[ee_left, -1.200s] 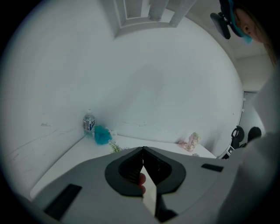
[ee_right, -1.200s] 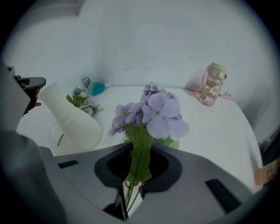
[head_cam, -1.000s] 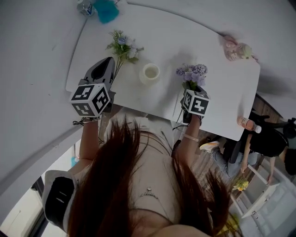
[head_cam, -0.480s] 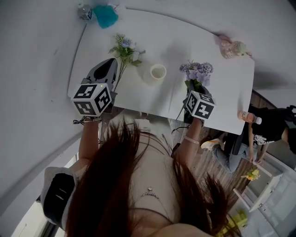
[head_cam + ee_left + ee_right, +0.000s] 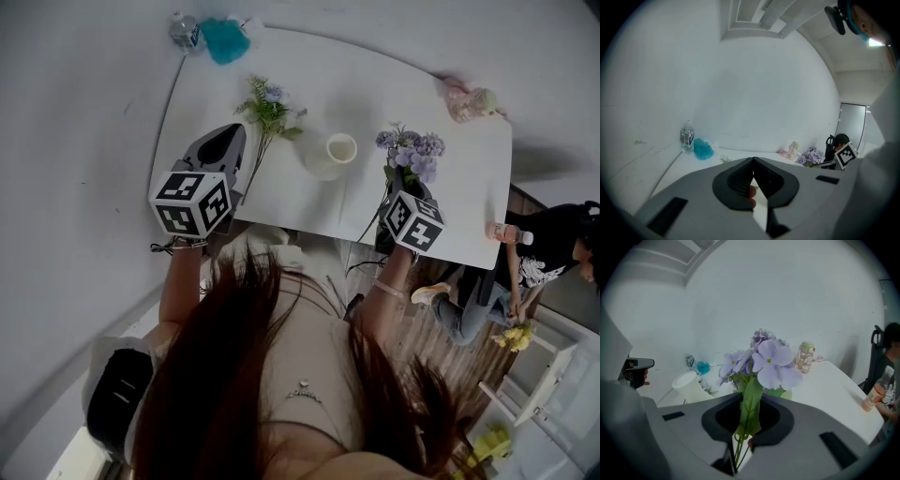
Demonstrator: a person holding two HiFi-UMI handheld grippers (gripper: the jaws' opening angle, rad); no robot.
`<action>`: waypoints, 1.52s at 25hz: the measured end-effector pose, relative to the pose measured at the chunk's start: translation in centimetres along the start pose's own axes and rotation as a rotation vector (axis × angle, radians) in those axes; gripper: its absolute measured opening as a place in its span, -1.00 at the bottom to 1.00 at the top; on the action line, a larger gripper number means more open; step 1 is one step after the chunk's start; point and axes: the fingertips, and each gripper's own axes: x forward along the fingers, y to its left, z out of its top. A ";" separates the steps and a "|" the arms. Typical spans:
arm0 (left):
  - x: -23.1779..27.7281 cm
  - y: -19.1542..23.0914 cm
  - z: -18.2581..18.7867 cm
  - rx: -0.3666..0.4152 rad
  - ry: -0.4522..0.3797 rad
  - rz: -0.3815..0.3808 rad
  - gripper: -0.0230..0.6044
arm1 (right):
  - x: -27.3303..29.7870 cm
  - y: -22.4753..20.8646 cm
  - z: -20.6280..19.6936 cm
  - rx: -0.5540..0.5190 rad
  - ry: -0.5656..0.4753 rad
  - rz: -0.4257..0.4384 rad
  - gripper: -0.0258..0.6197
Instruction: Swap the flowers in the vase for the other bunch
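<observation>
A white vase (image 5: 330, 153) stands empty mid-table, seen also in the right gripper view (image 5: 689, 385). My right gripper (image 5: 398, 190) is shut on the stems of the purple bunch (image 5: 412, 150), held up right of the vase; its blooms (image 5: 761, 364) rise out of the jaws (image 5: 750, 401). The green-and-blue bunch (image 5: 270, 103) lies on the table left of the vase, its stems running beside my left gripper (image 5: 230, 133). That gripper (image 5: 753, 159) is shut, with nothing seen between its fingers; a sprig (image 5: 724, 159) shows just beyond it.
A water bottle (image 5: 184, 31) and a teal fluffy thing (image 5: 223, 40) sit at the table's far left corner. A pink bottle (image 5: 469, 98) is at the far right, an orange drink bottle (image 5: 506, 232) near the right edge. A person in black (image 5: 553, 262) sits beyond that edge.
My right gripper has risen with the purple bunch in it. The left gripper has shifted a little alongside the green bunch. The vase stays empty.
</observation>
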 end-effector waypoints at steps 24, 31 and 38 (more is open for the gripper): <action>-5.4 5.0 -1.1 -0.024 -0.004 -0.057 -0.91 | -6.5 5.6 6.4 0.042 -0.343 -0.088 -0.73; -6.1 6.2 -1.4 -0.038 -0.015 -0.043 -0.91 | -8.1 7.1 8.9 -0.012 -0.427 -0.081 -0.73; -6.2 5.5 -1.6 -0.054 -0.014 -0.027 -0.91 | -10.2 8.2 13.0 -0.057 -0.537 -0.033 -0.73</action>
